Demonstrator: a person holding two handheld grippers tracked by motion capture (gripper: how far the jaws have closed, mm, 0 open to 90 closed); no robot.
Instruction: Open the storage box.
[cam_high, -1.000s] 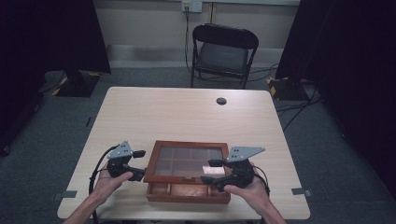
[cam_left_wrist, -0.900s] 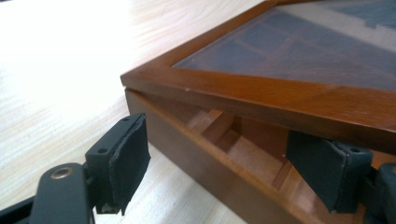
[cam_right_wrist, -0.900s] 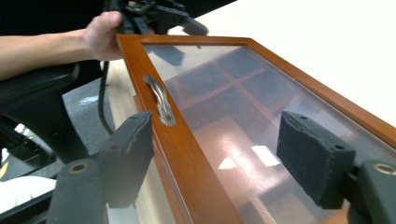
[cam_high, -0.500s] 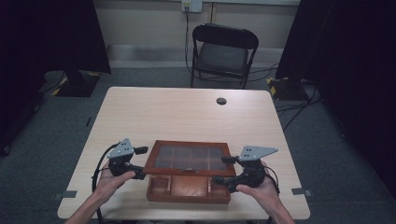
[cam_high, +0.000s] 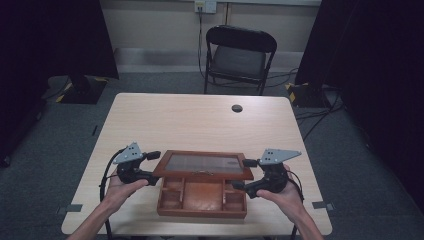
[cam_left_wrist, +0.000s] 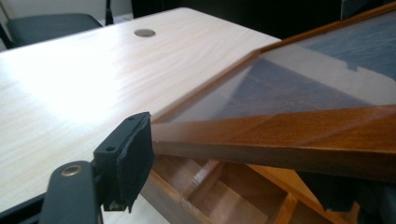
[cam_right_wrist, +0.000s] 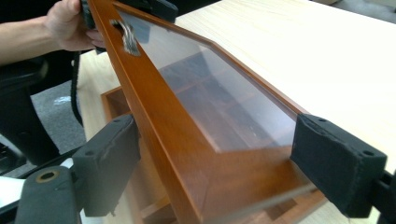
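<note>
Between each claw's jaws, lid (cam_high: 205, 165) (half-raised)

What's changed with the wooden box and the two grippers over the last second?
The glass lid has swung up, so the compartments of the wooden box now show. The right gripper moved out to the lid's right end, its jaws just opening, the frame between them. The left gripper rose with the lid's left end, its jaws closing slightly. The box base, table and chair stayed put.
</note>
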